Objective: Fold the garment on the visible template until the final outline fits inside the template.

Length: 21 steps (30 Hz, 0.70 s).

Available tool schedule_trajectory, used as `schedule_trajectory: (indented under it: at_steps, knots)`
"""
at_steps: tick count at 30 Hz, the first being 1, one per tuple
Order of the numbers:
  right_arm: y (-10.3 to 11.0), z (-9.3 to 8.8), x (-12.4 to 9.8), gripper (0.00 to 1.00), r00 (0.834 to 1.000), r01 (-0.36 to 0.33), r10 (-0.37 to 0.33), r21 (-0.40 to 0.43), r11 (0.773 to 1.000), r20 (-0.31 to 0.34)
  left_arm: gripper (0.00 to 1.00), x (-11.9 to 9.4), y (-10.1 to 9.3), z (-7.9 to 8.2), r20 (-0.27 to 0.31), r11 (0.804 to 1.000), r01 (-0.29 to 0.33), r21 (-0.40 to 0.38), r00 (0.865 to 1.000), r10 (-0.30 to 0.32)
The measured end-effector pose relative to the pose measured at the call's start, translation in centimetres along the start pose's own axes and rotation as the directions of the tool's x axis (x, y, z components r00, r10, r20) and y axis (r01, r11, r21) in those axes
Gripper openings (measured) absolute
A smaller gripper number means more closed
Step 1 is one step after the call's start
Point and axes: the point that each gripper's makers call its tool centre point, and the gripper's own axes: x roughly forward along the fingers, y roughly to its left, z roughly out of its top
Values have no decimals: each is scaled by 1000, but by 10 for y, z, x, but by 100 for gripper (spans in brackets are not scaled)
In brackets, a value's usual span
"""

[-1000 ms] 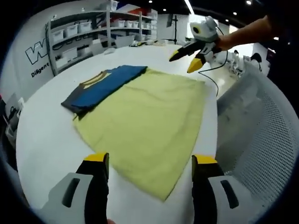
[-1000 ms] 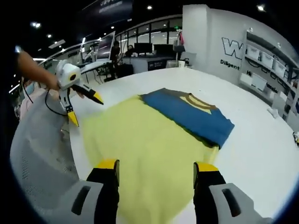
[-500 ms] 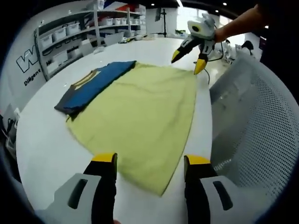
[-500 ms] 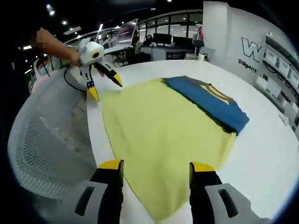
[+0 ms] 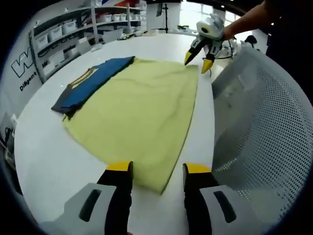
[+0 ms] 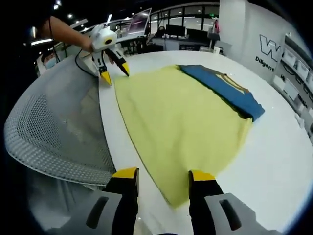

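Now both tongs, left [image 5: 152,169] and right [image 6: 160,175], gape released over the yellow garment's [image 5: 142,110] near corners. Left gripper view alone catches shelves [image 5: 73,29] at upper left.

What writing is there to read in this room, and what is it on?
"W": a big outlined letter on the white wall, cut off after that.
"Diligent": small dark lettering under it on the same wall, the rest cut off.
The yellow mark on the blue shirt is too small to read.
Labels on the shelf bins are too blurred to read.
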Motion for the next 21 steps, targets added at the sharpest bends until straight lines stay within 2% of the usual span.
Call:
schedule_trajectory:
  at_steps: [4,8,12,15,21]
  knots:
    - [-1,-7,2,29,1000,-2,1,-21,1000,-27,36,3,-2,-5,-24,1000,4,10,1000,-3]
    - [0,-13,3,22,999,-6,4,-52,999,-52,35,4,-3,-3,-21,1000,9,-10,1000,-10]
    - [-2,-10,6,14,999,-5,2,-53,999,-44,33,4,-1,-3,-22,1000,3,-12,1000,-4]
    - [-3,-9,6,12,999,-12,9,-66,998,-48,30,4,2,-3,-24,1000,-4,-29,1000,3]
    - [-5,-12,5,0,998,-8,0,-119,993,-66,22,5,1,-2,-14,998,-10,-55,1000,9]
